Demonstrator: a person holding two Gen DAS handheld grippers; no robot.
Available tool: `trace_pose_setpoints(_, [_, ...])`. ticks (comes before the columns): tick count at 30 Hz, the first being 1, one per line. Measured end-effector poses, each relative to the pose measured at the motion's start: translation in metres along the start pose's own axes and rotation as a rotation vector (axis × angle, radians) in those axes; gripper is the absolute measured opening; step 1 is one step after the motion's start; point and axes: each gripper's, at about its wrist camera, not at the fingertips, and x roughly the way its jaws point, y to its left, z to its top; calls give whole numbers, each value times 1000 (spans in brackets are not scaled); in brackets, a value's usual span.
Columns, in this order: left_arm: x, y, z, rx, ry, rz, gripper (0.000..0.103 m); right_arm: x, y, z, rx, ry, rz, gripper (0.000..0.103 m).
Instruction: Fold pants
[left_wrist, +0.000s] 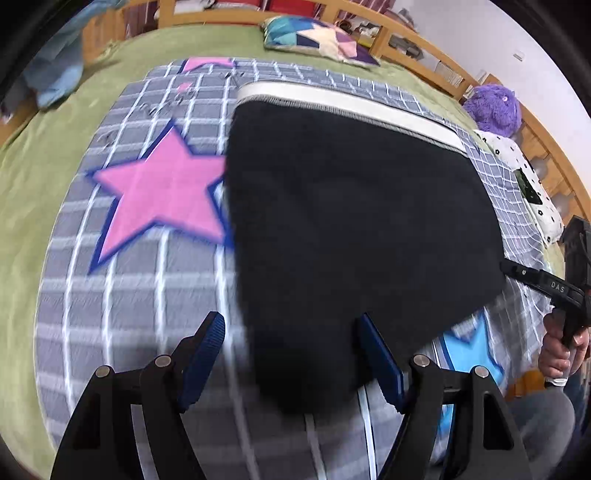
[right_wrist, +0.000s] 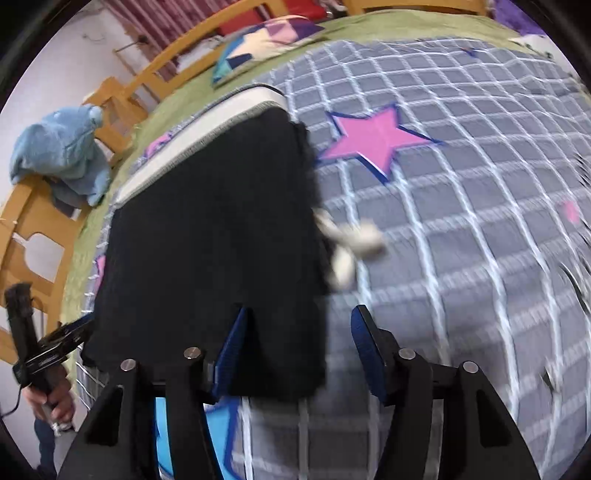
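I have one pair of black pants (left_wrist: 354, 206) lying on the checked quilt (left_wrist: 147, 295) of the bed, already doubled into a compact dark slab with its white waistband (left_wrist: 347, 105) at the far edge and its near edge right under my two tools. In the left wrist view the left gripper (left_wrist: 291, 354) stands with its fingers apart, the near left corner of the fabric lying between them but neither pad pressing on it. In the right wrist view the right gripper (right_wrist: 299, 350) is also parted, narrower, straddling the near right corner, again with no squeeze that I can see.

My worry is a one-sided pick. If one pair of fingers closes on all the layers and the other catches only the top one, the fold will skew and the slab will open up. The quilt is soft and close beneath, so a low bite could pinch quilt along with cloth and drag the bedding. A pale drawstring (right_wrist: 351, 243) trails out past the right edge; it could flop loose and spoil the finished shape. Both views are smeared, so I judge edges loosely.

Counted: one pair of pants, one waistband, one drawstring, two grippers. Around them: one quilt bearing at least two pink stars (left_wrist: 162, 199), one patchwork cushion (left_wrist: 317, 38) at the far side, one blue soft toy (right_wrist: 59, 151) at the left rail, one purple plush (left_wrist: 493, 109) far right.
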Motion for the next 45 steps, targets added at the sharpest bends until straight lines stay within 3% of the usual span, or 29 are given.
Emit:
trace_pose_setpoints(1, [-13, -4, -5, 17, -10, 19, 73, -10, 3, -6, -6, -6, -20, 45])
trace_pose_setpoints(3, [-39, -15, -11, 57, -55, 40, 73, -38, 16, -15, -33, -45, -39, 45])
trace_pose_setpoints(6, [-86, -39, -12, 89, -143, 26, 73, -94, 51, -24, -110, -172, -122, 45])
trace_pose_setpoints(7, [-104, -48, -12, 92, -177, 2, 73, -115, 65, -28, -125, -207, -135, 49])
trace_pose_setpoints(11, [-150, -74, -16, 77, -257, -86, 76, -164, 104, -35, -117, -277, -47, 68])
trace_pose_setpoints(14, [-161, -93, -28, 92, -295, -98, 79, -183, 129, -53, -158, -338, -59, 78])
trace_pose_setpoints(20, [-155, -107, -57, 137, -317, 87, 79, -164, 156, -82, -227, -296, -152, 80])
trace_pose_setpoints(21, [-163, -109, -59, 136, -339, 98, 79, -167, 160, -85, -236, -321, -176, 80])
trace_pose_setpoints(23, [-171, -101, -63, 109, -368, 79, 79, -178, 163, -92, -231, -389, -174, 87])
trace_pose_setpoints(26, [-171, -92, -65, 69, -363, 92, 79, -181, 165, -98, -227, -418, -192, 87])
trace_pose_setpoints(33, [-176, -93, -71, 58, -412, 154, 79, -179, 162, -96, -214, -392, -180, 87])
trace_pose_setpoints(45, [-173, -102, -71, 81, -394, 178, 79, -180, 163, -99, -211, -387, -211, 87])
